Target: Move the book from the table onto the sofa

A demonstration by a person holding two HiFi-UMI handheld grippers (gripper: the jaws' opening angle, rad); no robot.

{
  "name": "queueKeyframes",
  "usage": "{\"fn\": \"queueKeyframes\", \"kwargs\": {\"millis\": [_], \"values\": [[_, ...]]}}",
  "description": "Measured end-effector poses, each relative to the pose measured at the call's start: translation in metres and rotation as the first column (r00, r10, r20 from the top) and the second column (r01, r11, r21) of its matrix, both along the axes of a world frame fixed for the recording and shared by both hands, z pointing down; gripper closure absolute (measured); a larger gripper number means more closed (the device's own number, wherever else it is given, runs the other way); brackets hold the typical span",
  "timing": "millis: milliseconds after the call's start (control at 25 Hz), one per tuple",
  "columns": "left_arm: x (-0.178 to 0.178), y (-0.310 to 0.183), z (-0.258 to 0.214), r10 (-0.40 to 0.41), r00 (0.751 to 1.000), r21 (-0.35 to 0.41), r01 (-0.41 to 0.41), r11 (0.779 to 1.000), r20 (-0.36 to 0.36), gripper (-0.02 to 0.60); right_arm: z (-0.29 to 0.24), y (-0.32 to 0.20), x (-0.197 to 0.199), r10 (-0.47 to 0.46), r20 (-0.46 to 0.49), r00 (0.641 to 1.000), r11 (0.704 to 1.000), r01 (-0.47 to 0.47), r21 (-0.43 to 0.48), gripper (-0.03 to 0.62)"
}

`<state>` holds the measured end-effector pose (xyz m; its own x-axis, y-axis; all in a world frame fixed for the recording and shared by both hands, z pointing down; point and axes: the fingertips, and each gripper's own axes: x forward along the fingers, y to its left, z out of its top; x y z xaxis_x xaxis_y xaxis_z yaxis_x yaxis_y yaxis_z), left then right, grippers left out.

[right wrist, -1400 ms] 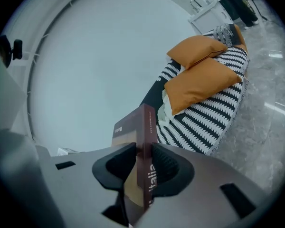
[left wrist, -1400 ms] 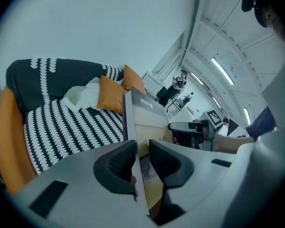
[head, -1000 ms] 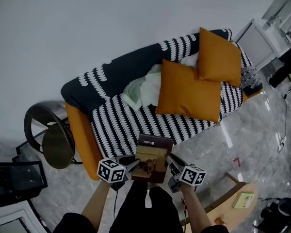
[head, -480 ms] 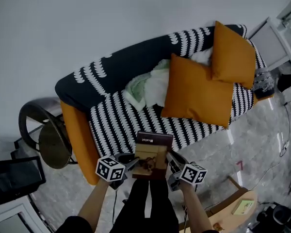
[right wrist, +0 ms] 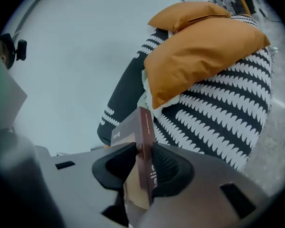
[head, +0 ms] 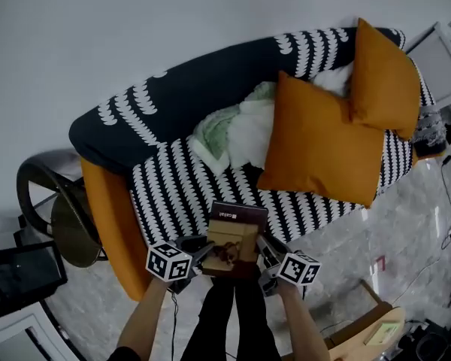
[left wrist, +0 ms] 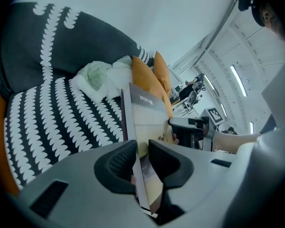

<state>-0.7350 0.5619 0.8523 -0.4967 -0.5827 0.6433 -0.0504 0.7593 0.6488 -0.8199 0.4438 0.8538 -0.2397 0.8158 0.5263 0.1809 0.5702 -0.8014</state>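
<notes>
I hold a brown hardcover book [head: 233,238] between both grippers, over the front edge of the sofa [head: 188,194] with its black-and-white patterned cover. My left gripper [head: 203,251] is shut on the book's left edge [left wrist: 138,141]. The right gripper [head: 261,250] clamps the book's right edge [right wrist: 144,141]. In the left gripper view the right gripper [left wrist: 192,129] shows beyond the cover. The book lies roughly flat, its dark title band toward the sofa seat.
Two orange cushions [head: 323,138] lean at the sofa's right end, with a pale green and white blanket [head: 229,130] bunched beside them. A round dark chair [head: 56,209] stands left of the sofa's orange arm [head: 116,228]. A wooden table [head: 376,333] is at the lower right.
Both grippers have sunk with the book and closed on the sofa, which now looks larger and nearer. The grip on the book is the same.
</notes>
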Motion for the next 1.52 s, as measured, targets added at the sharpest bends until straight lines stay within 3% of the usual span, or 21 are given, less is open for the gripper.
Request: {"fn": "queueKeyframes", "kwargs": {"millis": [320, 480, 520, 560, 600, 760, 920, 1280, 1520], "values": [[-0.023, 0.011, 0.079, -0.016, 0.999, 0.024, 0.016, 1.0, -0.03, 0.488, 0.078, 0.013, -0.026, 0.007, -0.027, 1.0, 1.0, -0.006, 0.017, 0.473], [-0.035, 0.023, 0.101, -0.085, 0.996, -0.002, 0.085, 0.996, -0.025, 0.488, 0.096, 0.018, -0.04, -0.015, 0.024, 1.0, 0.998, 0.014, 0.063, 0.472], [-0.038, 0.029, 0.106, -0.119, 0.993, -0.03, 0.119, 0.992, -0.023, 0.458, 0.098, 0.017, -0.043, -0.022, 0.048, 0.999, 0.996, 0.018, 0.092, 0.428], [-0.039, 0.033, 0.108, -0.15, 0.988, -0.053, 0.149, 0.987, -0.023, 0.385, 0.099, 0.016, -0.044, -0.028, 0.06, 0.998, 0.993, 0.021, 0.113, 0.385], [-0.039, 0.036, 0.108, -0.173, 0.985, -0.066, 0.171, 0.983, -0.027, 0.358, 0.099, 0.015, -0.044, -0.031, 0.057, 0.998, 0.992, 0.024, 0.121, 0.372], [-0.033, 0.039, 0.104, -0.181, 0.983, -0.079, 0.178, 0.981, -0.029, 0.353, 0.096, 0.014, -0.04, -0.035, 0.035, 0.999, 0.993, 0.031, 0.114, 0.372], [-0.032, 0.04, 0.083, -0.181, 0.983, -0.102, 0.181, 0.978, 0.001, 0.354, 0.078, 0.013, -0.036, -0.043, 0.051, 0.998, 0.994, 0.038, 0.106, 0.372], [-0.038, 0.016, -0.016, -0.1, 0.98, -0.181, 0.131, 0.975, 0.172, 0.374, -0.007, 0.015, -0.011, -0.079, 0.168, 0.983, 0.996, 0.069, 0.061, 0.375], [-0.032, 0.002, -0.099, -0.02, 0.958, -0.266, 0.1, 0.959, 0.287, 0.427, -0.089, 0.011, 0.009, -0.083, 0.305, 0.949, 0.996, 0.072, 0.047, 0.437]]}}
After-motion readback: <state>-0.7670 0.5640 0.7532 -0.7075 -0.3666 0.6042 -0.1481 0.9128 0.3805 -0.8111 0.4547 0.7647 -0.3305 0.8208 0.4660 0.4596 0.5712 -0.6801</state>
